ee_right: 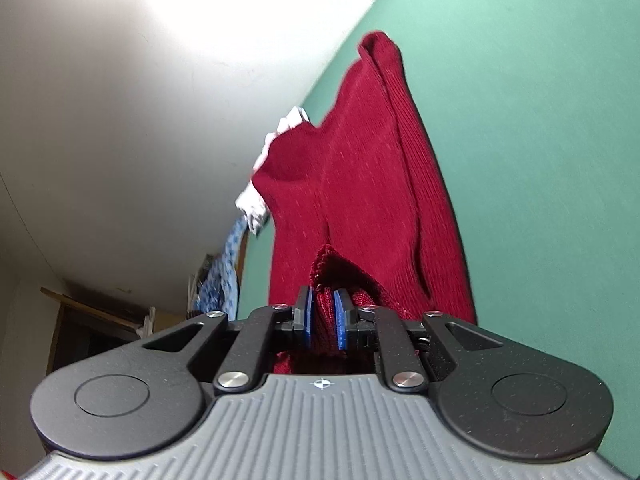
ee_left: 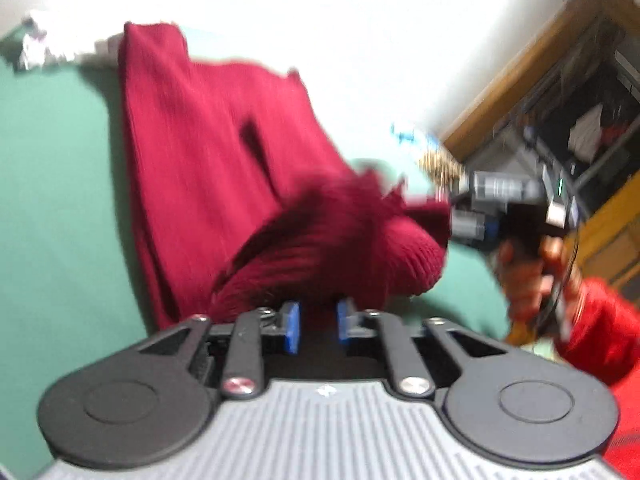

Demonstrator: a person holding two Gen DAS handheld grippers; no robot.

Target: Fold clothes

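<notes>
A dark red ribbed knit sweater lay stretched across the green desk, its near end lifted and bunched. The left gripper had its blue-padded jaws narrowly apart with a fold of the knit between them, though blur made the grip hard to judge. The right gripper had its jaws pinching a ribbed edge of the sweater above the desk. In the left wrist view, the right gripper met the bunched fabric, held by a hand in a red sleeve. White crumpled cloth lay at the desk's far edge.
</notes>
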